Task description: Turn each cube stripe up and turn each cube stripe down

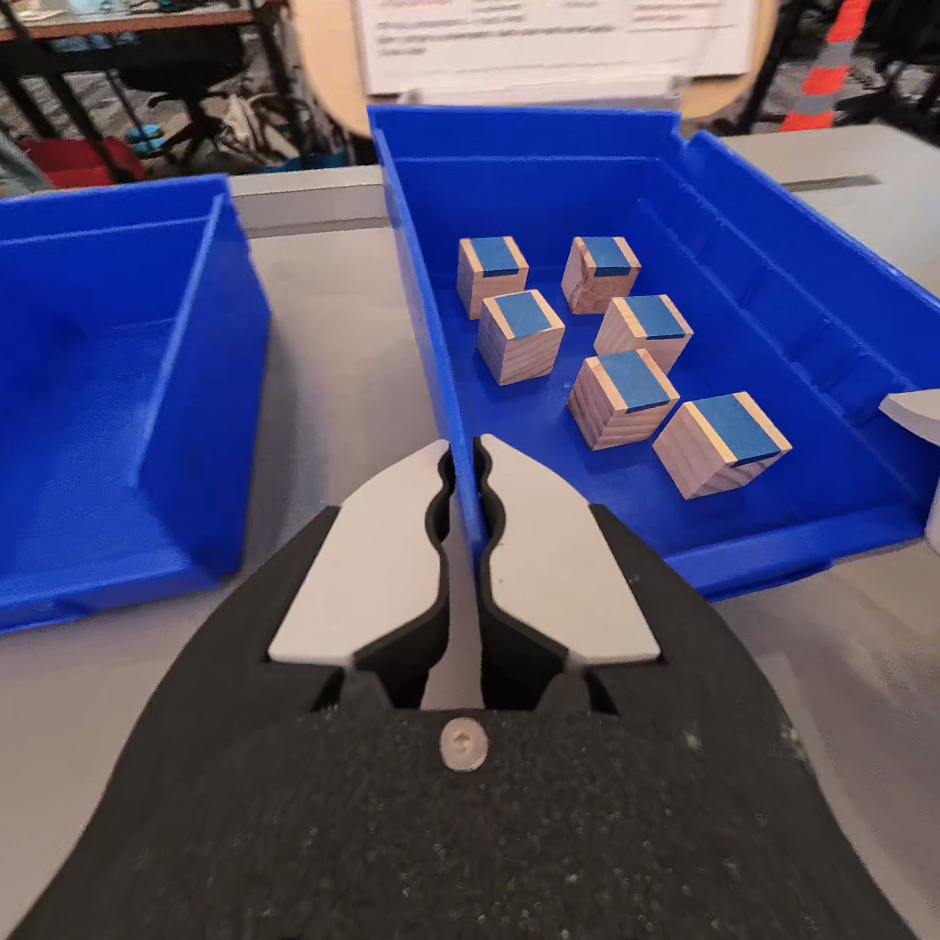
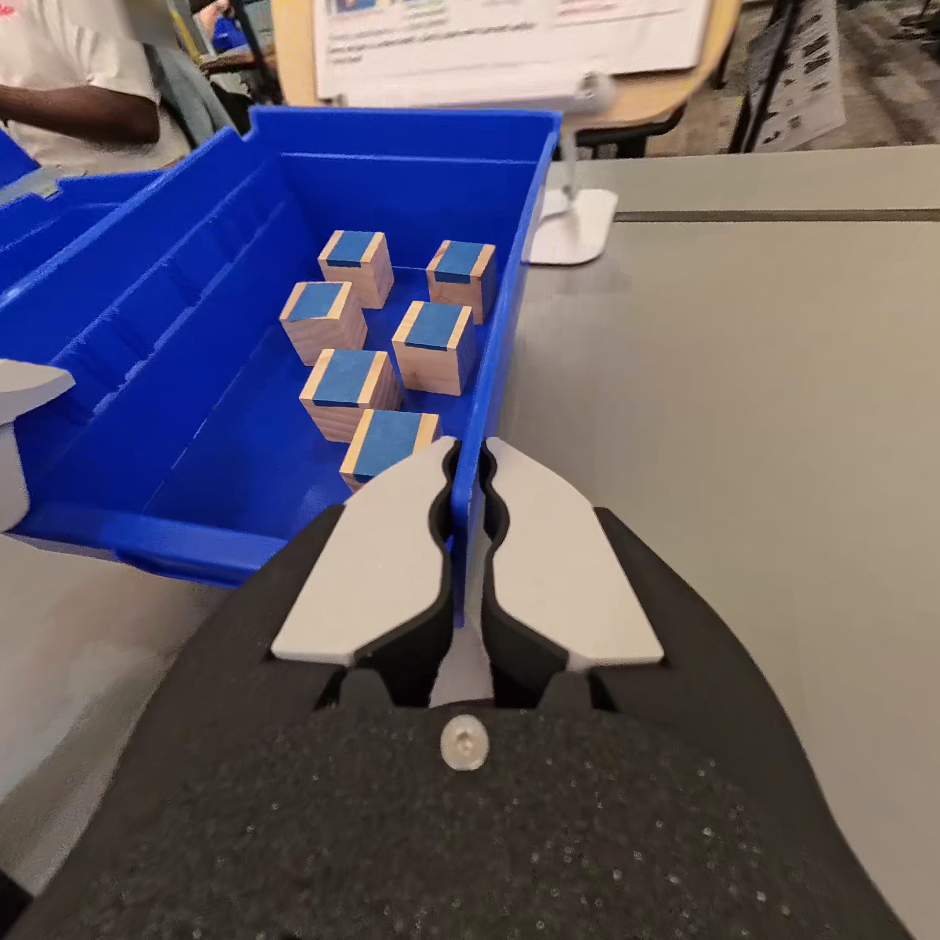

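While both pairs of tongs pinch opposite side walls of the same blue bin (image 1: 763,544), a second blue bin (image 1: 117,386) sits off to the left of the left tongs (image 1: 464,445), apart from the first across a strip of grey table (image 1: 330,356). The left tongs are closed on the bin's left wall, with the wall's thin edge wedged between the grey fingers. The right tongs (image 2: 470,446) are clamped in the same way on the right wall (image 2: 488,356).

Six wooden cubes (image 1: 521,335) stand on the bin floor between the two tongs, ahead of both tips and nearer the right tongs. Every cube has its blue stripe (image 1: 524,314) facing up. The stripes run roughly along the bin's length, away from the tongs, with bare wood showing on either side. Two cubes form a near-left column and four a longer column to the right.

In the right wrist view, the nearest cube (image 2: 391,447) is partly covered by the left finger of the right tongs. To the right of the bin, a white stand base (image 2: 575,229) rests on the table. Behind it, a blurred paper sheet (image 2: 508,35) hangs, and a person's arm (image 2: 76,117) shows at the far left.
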Available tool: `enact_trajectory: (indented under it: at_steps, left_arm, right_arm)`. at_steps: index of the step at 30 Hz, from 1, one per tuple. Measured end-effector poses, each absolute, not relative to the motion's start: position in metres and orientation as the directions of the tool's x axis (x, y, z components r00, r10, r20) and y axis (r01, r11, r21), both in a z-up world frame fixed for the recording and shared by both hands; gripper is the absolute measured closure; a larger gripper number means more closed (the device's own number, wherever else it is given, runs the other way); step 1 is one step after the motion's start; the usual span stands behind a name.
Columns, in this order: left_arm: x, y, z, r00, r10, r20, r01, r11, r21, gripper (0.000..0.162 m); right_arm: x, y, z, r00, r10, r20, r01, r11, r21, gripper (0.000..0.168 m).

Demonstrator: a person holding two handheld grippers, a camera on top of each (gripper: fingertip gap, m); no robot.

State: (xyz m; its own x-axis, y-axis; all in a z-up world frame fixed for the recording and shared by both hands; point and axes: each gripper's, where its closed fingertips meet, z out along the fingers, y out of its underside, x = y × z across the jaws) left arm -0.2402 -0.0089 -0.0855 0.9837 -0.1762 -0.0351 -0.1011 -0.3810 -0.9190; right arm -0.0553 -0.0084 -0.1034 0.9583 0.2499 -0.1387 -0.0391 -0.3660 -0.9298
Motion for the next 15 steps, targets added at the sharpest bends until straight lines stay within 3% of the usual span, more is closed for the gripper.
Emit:
enact_trajectory:
  at_steps: [7, 11, 13, 15]
  left_arm:
    - [-0.286, 0.008, -0.112, 0.995, -0.098, -0.005, -0.050, -0.460, -0.887, 0.157]
    - [-0.277, 0.004, -0.118, 0.980, -0.155, 0.124, 0.034, -0.486, -0.873, 0.130]
    - [-0.273, -0.011, -0.102, 0.961, -0.214, 0.178, 0.054, -0.483, -0.874, 0.102]
    - [-0.288, -0.031, -0.081, 0.958, -0.250, 0.143, 0.018, -0.444, -0.896, 0.100]
  right_arm:
    - [-0.099, 0.012, -0.121, 0.953, 0.252, -0.167, -0.054, -0.401, -0.914, 0.163]
    - [-0.109, 0.008, -0.119, 0.933, 0.347, -0.092, 0.039, -0.353, -0.935, 0.146]
    - [-0.101, -0.004, -0.113, 0.920, 0.383, -0.084, 0.036, -0.294, -0.955, 0.127]
    - [-0.090, -0.022, -0.106, 0.906, 0.418, -0.074, 0.025, -0.225, -0.974, 0.124]
